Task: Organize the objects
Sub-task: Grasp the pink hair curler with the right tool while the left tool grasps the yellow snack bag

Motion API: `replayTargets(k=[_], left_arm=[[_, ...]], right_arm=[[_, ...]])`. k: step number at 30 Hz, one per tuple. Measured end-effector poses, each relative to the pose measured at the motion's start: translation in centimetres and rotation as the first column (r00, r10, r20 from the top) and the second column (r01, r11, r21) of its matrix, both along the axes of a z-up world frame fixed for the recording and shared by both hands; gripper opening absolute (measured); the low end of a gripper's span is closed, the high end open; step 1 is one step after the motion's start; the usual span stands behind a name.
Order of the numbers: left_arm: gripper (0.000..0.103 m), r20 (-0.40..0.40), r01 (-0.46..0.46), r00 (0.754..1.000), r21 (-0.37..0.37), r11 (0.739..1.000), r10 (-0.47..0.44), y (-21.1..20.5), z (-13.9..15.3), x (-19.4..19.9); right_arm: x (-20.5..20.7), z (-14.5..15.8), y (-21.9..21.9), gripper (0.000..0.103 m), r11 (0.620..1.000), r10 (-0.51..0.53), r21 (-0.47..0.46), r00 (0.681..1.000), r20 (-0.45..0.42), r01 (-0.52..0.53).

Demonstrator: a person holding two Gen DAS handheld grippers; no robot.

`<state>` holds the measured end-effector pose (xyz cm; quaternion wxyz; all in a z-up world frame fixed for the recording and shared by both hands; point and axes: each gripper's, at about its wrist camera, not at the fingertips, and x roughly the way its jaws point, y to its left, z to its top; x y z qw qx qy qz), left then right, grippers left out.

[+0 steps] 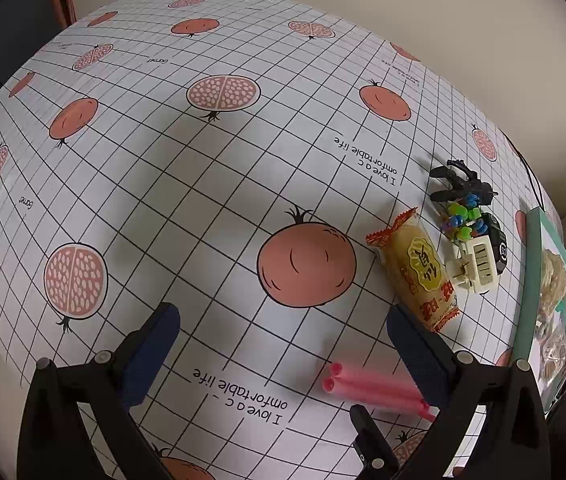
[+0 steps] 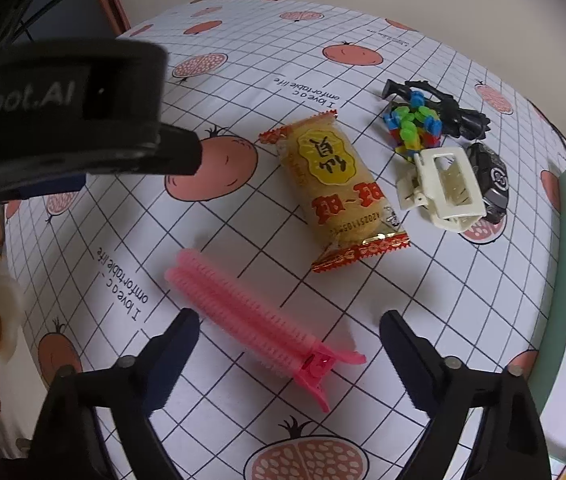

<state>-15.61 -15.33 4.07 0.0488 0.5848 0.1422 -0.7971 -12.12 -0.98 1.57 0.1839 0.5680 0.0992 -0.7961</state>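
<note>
I'm in a home: my worktop (image 2: pixel 243 80) wears a pomegranate-print cloth strewn with a snack packet (image 2: pixel 335 184), hair clips (image 2: pixel 439 188) and small toys (image 2: pixel 415 124).

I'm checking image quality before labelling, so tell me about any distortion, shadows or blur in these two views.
Left wrist view: strong fisheye bends the tablecloth grid, soft grey shadows cross it, and corners vignette dark. Right wrist view: same bowing; the left gripper's body looms blurred at upper left, while the pink hair clip and snack packet stay sharp.
</note>
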Motion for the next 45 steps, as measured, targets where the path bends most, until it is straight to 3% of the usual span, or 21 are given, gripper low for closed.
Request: replayTargets(k=[9, 23, 37, 45], left_arm=[[0.103, -0.001, 0.009, 1.000, 0.003, 1.000, -0.009, 0.7, -0.1, -0.1], [0.103, -0.046, 0.051, 0.998, -0.009, 0.999, -0.051, 3.5, 0.8, -0.7], [0.103, -0.104, 0.087, 0.991, -0.012, 0.996, -0.088, 6.3, 0.5, -1.3], [0.103, -0.123, 0.186, 0.974, -0.065, 0.980, -0.193, 9.6, 0.5, -1.8]], right_arm=[[0.1, 0.1, 1.1, 0.074, 1.000, -0.005, 0.021, 1.000, 0.018, 0.004], [-0.2, 0.8, 6.7, 0.053, 0.992, -0.127, 0.016, 0.989, 0.070, 0.127], [0.1, 2.8, 11.2, 0.041, 0.985, -0.171, -0.026, 0.984, 0.054, 0.173], [0.4, 3.3, 12.2, 0.038, 0.973, -0.224, -0.040, 0.974, 0.041, 0.226]])
